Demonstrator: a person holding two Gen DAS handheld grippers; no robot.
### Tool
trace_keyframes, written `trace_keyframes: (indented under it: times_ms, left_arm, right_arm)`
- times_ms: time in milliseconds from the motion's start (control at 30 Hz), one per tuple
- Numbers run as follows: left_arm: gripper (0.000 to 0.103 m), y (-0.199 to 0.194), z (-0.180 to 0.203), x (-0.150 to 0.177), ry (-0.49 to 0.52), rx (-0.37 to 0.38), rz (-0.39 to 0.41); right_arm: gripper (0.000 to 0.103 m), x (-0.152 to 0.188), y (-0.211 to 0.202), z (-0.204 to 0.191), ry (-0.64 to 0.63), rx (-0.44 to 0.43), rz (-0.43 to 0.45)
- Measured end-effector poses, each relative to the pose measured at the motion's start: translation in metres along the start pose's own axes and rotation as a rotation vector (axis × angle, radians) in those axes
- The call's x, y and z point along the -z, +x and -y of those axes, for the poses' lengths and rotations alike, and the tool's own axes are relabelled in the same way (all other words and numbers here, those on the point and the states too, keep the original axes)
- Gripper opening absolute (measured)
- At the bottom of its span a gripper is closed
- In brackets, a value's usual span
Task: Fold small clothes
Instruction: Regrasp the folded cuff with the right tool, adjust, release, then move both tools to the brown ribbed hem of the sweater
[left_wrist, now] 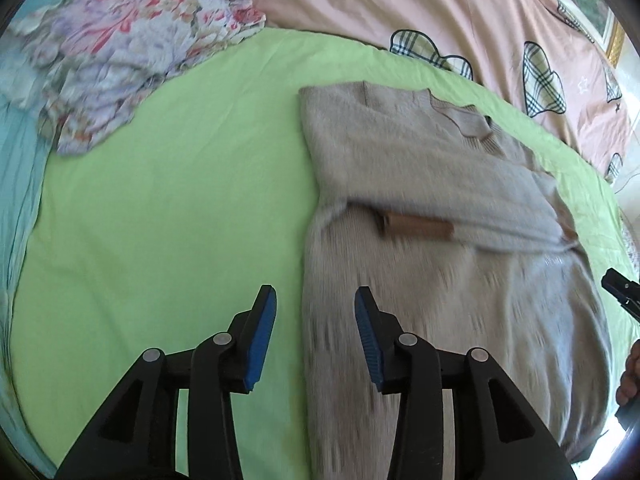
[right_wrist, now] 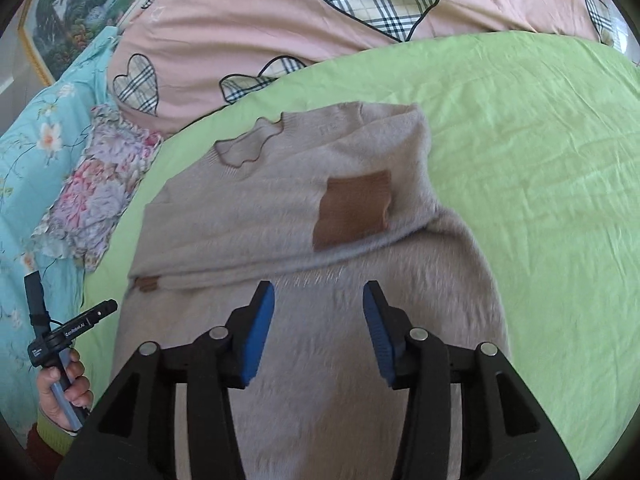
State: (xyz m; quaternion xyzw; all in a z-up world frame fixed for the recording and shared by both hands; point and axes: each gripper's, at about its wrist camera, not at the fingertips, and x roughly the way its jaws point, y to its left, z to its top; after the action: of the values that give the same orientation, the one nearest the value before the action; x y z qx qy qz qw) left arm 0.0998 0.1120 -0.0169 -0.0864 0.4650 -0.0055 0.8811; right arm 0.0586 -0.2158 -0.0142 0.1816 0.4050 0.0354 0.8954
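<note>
Lying folded on the green sheet point(left_wrist: 168, 208), the sweater point(left_wrist: 420, 184) sits beneath both empty, parted hand-held grippers.

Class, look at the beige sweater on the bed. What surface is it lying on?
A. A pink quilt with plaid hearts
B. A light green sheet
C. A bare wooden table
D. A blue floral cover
B: the beige sweater rests flat on the light green sheet, which shows around its edges.
</note>
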Motion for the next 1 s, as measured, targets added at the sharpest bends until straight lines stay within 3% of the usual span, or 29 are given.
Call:
trace_keyframes:
  times_ms: [233,400,500,567,667,767,900,1000]
  left_arm:
    - [0.051,-0.036,-0.017,0.061,-0.055,0.085,-0.047]
    - [0.053,-0.051,-0.014,0.108,-0.023,0.169,-0.116]
    - [0.053,-0.057,-0.008,0.131,0.016,0.174,-0.127]
    - [0.052,-0.061,0.001,0.140,0.046,0.209,-0.130]
    - [0.052,-0.059,0.020,0.156,0.087,0.343,-0.161]
    - [0.052,-0.062,0.035,0.165,0.141,0.362,-0.141]
    - [0.052,-0.063,0.032,0.170,0.127,0.450,-0.159]
    - [0.049,-0.062,0.028,0.174,0.113,0.491,-0.163]
  right_arm:
    - [0.051,0.043,-0.026,0.005,0.014,-0.029,-0.011]
    - [0.057,0.065,-0.045,0.013,0.031,-0.053,0.004]
    - [0.058,0.078,-0.054,0.016,0.019,-0.059,0.010]
    - [0.058,0.086,-0.058,0.018,0.012,-0.077,0.011]
    - [0.059,0.094,-0.064,0.023,0.004,-0.096,0.009]
    - [0.059,0.101,-0.071,0.030,0.001,-0.108,0.012]
    - [0.059,0.109,-0.090,0.046,-0.009,-0.121,0.018]
    - [0.061,0.118,-0.106,0.068,-0.017,-0.082,0.003]
